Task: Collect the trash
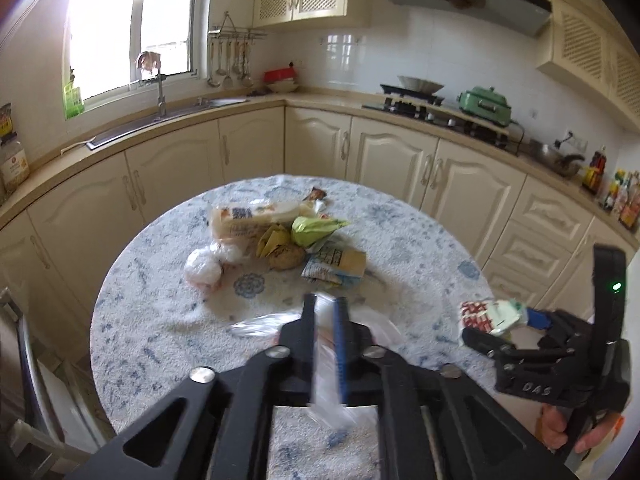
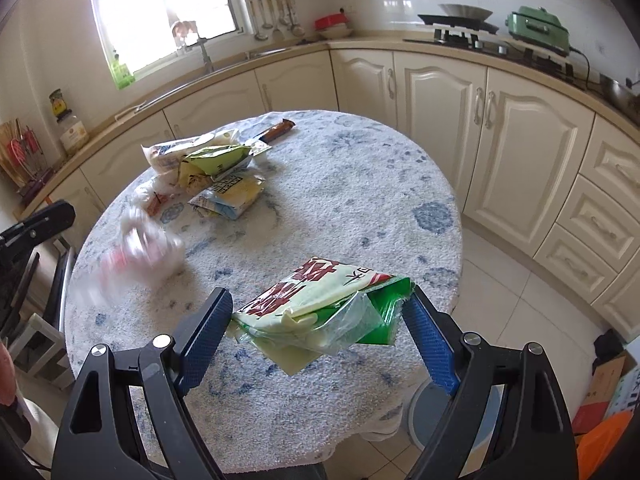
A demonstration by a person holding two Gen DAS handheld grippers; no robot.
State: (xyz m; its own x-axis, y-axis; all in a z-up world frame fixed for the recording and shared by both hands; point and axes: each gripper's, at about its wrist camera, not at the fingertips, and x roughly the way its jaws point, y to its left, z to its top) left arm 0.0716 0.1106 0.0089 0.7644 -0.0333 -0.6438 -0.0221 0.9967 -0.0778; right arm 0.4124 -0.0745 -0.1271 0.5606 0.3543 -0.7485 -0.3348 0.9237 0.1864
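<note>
Bare tabletop (image 2: 340,184) beside wrapper pile (image 2: 212,168)

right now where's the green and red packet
In the right wrist view the green and red packet sits between the right gripper's wide jaws, over the table's near edge.

Green electric cooker (image 1: 485,105) on counter beside stove (image 1: 412,100); utensils (image 1: 230,62) hang near window (image 1: 132,20).

wrappers (image 1: 280,236) heaped on table (image 1: 420,248) (mid-left)
</note>
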